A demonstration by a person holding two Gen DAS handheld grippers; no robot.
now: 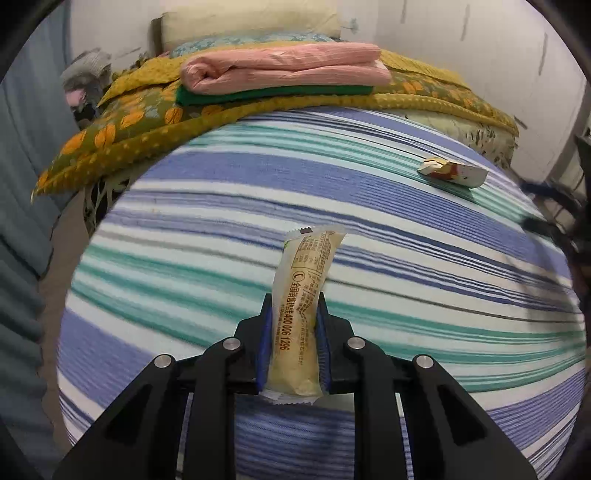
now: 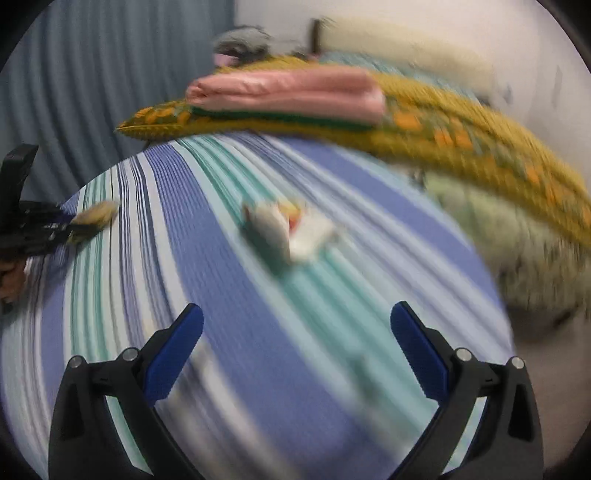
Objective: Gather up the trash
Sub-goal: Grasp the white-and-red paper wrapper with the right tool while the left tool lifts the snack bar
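My left gripper (image 1: 294, 299) is shut on a long yellowish snack wrapper (image 1: 303, 295) and holds it above the striped bedsheet (image 1: 221, 177). A crumpled white and red paper wrapper (image 1: 452, 172) lies on the sheet, ahead and to the right. In the blurred right wrist view my right gripper (image 2: 297, 317) is open and empty above the sheet, and the crumpled wrapper (image 2: 291, 229) lies a little ahead of it. The left gripper with the yellowish wrapper (image 2: 96, 216) shows at that view's left edge.
A yellow patterned quilt (image 1: 122, 122) lies across the far end of the bed, with folded pink (image 1: 284, 66) and green cloths on it and a pillow (image 1: 251, 18) behind. A grey curtain (image 2: 110, 66) hangs to the left. A white wall stands to the right.
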